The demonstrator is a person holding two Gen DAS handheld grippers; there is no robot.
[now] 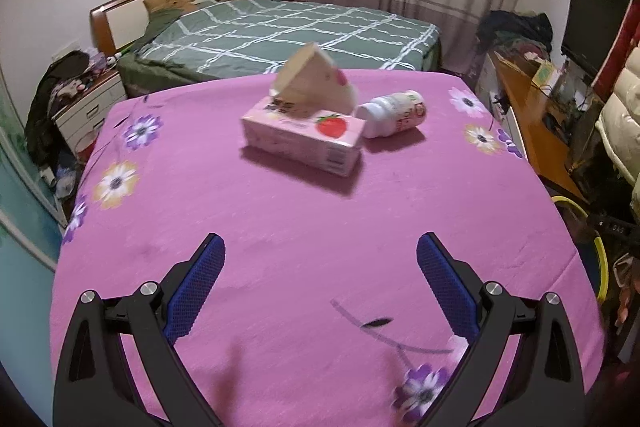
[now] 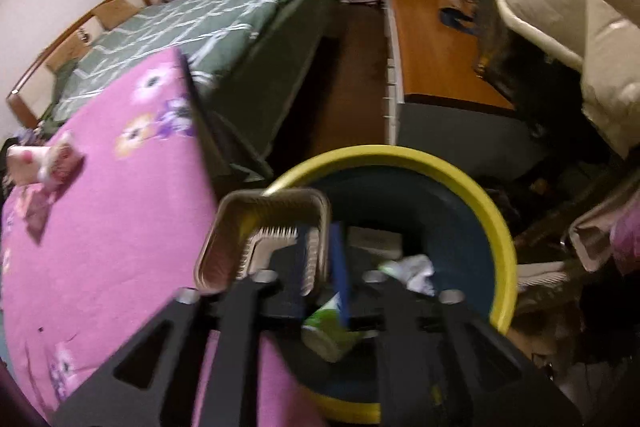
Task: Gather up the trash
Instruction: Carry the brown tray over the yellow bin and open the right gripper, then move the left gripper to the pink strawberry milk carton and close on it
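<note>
My right gripper (image 2: pixel 320 255) is clamped on a foil tray (image 2: pixel 256 227) above the yellow-rimmed bin (image 2: pixel 496 227). My left gripper (image 1: pixel 320 267) hangs spread over the pink counter (image 1: pixel 280 227); farther off lie a tissue box (image 1: pixel 304 137) and white bottle (image 1: pixel 394 115), touching.

Left gripper (image 1: pixel 320 267): two matte black angular arms with triangular cut-outs, each carrying two round silver screw heads; the fingers (image 1: pixel 198 285) are lined with blue pads of fine mesh texture. Right gripper (image 2: pixel 322 263): same black frame, triangular cut-outs and silver screw heads, one blue pad visible; details blurred.
</note>
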